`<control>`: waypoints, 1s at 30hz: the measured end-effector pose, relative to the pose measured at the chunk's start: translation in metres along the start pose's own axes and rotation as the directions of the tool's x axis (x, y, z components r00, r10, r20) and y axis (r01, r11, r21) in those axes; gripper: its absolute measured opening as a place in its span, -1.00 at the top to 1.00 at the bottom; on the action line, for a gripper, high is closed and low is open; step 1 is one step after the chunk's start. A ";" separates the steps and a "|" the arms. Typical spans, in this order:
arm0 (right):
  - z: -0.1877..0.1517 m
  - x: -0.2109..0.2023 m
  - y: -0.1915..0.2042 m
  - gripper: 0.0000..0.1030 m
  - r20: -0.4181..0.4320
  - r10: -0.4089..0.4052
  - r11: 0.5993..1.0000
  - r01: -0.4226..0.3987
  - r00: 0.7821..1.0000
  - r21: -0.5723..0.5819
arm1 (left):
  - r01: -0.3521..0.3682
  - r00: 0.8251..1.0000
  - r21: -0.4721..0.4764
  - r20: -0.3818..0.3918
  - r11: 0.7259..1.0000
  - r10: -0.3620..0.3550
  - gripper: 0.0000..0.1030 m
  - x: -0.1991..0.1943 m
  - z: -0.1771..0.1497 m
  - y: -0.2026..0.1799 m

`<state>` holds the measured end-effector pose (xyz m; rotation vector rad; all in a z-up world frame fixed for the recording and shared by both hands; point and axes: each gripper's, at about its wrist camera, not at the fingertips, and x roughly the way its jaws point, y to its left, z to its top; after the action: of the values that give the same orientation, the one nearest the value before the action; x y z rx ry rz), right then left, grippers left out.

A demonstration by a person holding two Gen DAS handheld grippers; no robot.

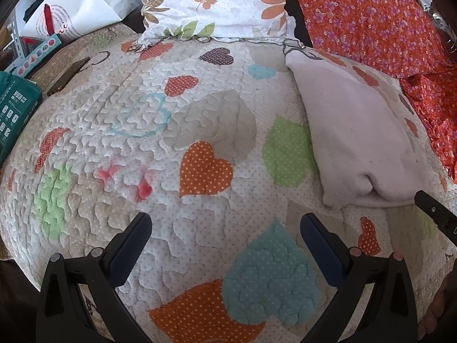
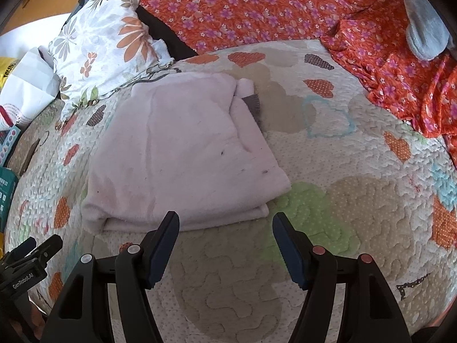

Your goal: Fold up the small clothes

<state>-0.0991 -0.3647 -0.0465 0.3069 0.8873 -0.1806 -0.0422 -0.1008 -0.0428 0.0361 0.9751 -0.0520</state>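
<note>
Left wrist view: the left gripper (image 1: 225, 228) hangs wide and empty over bare quilt (image 1: 120, 120); the folded pale pink garment (image 1: 357, 134) lies well off to its right, long axis running away toward the floral pillow (image 1: 211, 3).

Right wrist view: the right gripper (image 2: 225, 228), jaws wide with nothing between them, points steeply down just short of the garment's (image 2: 182, 148) near folded edge, so it is the nearer of the 2.

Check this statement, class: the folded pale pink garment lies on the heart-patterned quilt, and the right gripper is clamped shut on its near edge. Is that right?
Not quite. The right gripper is open and holds nothing, as the right wrist view shows. The folded pale pink garment does lie on the heart-patterned quilt.
</note>
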 end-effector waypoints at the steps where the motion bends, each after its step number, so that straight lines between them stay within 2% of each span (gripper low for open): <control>1: 0.000 0.001 0.000 -0.41 -0.003 0.001 1.000 -0.001 1.000 0.001 | 0.002 1.000 0.002 -0.001 1.000 -0.002 -1.00 0.000 0.000 -0.001; 13: -0.002 0.007 0.000 -0.43 -0.017 -0.002 1.000 0.002 1.000 0.003 | 0.017 1.000 0.028 -0.017 0.999 -0.017 -1.00 0.004 -0.004 -0.010; 30: -0.004 0.009 0.004 -0.46 -0.016 -0.011 1.000 0.011 1.000 -0.013 | 0.028 0.999 0.009 -0.040 1.000 -0.027 -1.00 0.009 -0.007 -0.009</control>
<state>-0.0951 -0.3600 -0.0551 0.2914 0.9058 -0.1829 -0.0440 -0.1099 -0.0540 0.0326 1.0158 -0.0818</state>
